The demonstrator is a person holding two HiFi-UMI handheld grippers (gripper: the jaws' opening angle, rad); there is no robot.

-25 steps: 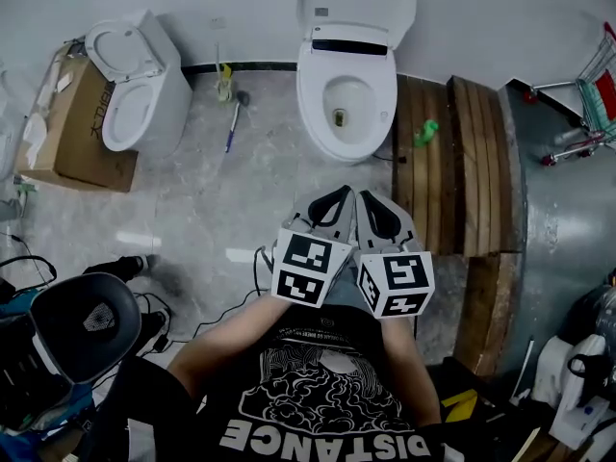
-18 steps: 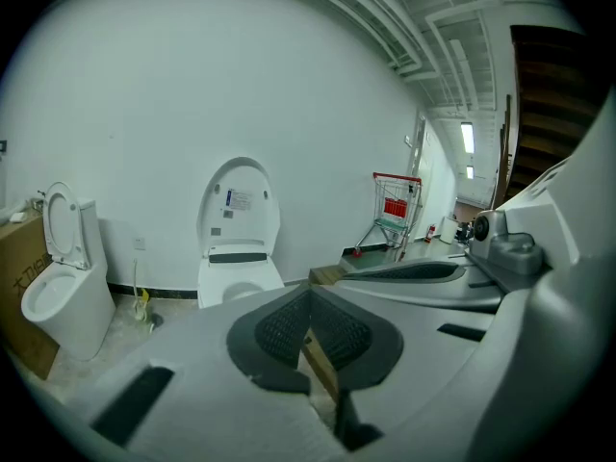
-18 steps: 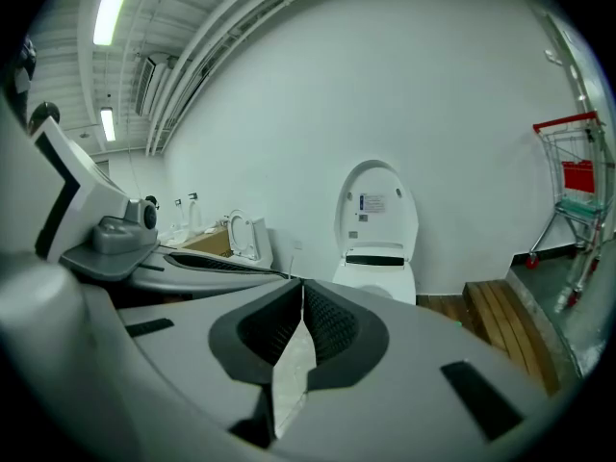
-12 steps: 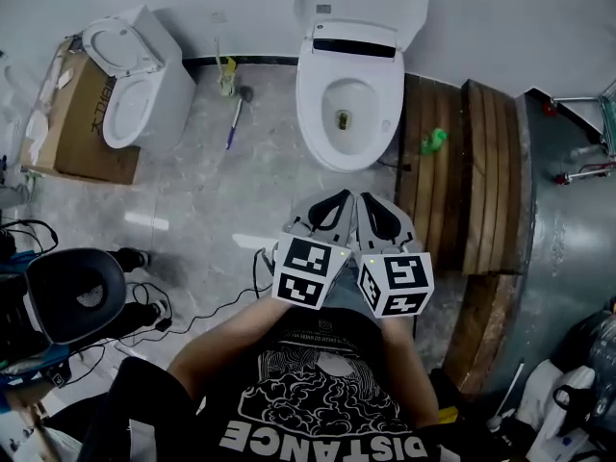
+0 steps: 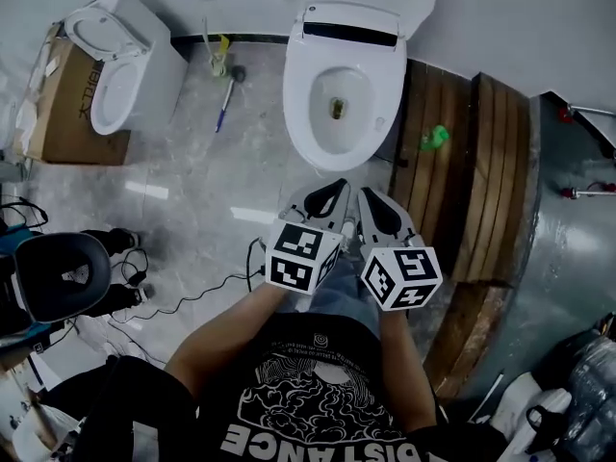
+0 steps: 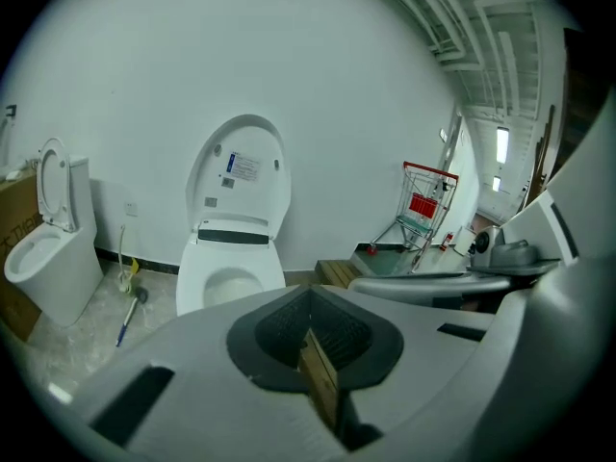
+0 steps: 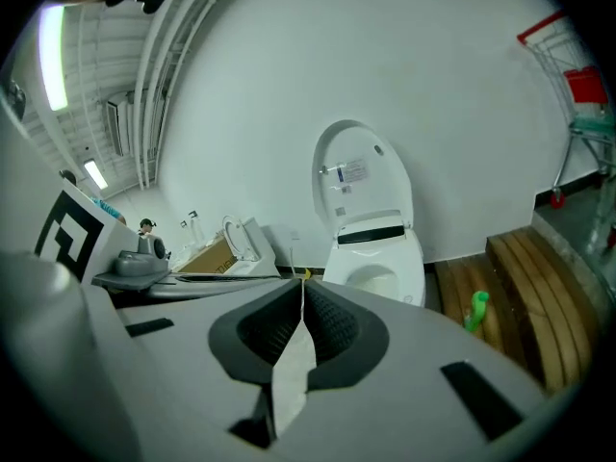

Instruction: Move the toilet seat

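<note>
I hold both grippers out low in front of me, side by side, pointing at the toilet (image 5: 337, 104), which stands at 12 o'clock from them against the white wall. The left gripper (image 5: 332, 195) has its fingers (image 6: 274, 333) pressed together with nothing between them; through the thin slit I see only floor. The right gripper (image 5: 371, 202) is the same: its fingers (image 7: 332, 320) are shut tight on each other and hold nothing. Neither gripper touches the toilet; both hang above the grey floor (image 5: 192, 191), short of the bowl's front rim.

The toilet seat (image 6: 239, 176) is tipped up, leaning back toward the wall at the far side of the bowl, and the bowl's white rim lies bare. From the right gripper view the raised toilet seat (image 7: 361, 176) shows a label on its inner face. I think seat and lid stand up together, but I cannot separate them from here.

At 10 o'clock from my grippers a second toilet (image 5: 111, 75) stands beside a cardboard box (image 5: 72, 128). A brush (image 5: 226, 99) lies on the floor at 11 o'clock. A wooden platform (image 5: 462, 152) runs along at 2 o'clock, with a green bottle (image 5: 435, 138) on it. A black chair (image 5: 58, 272) sits at 9 o'clock.
</note>
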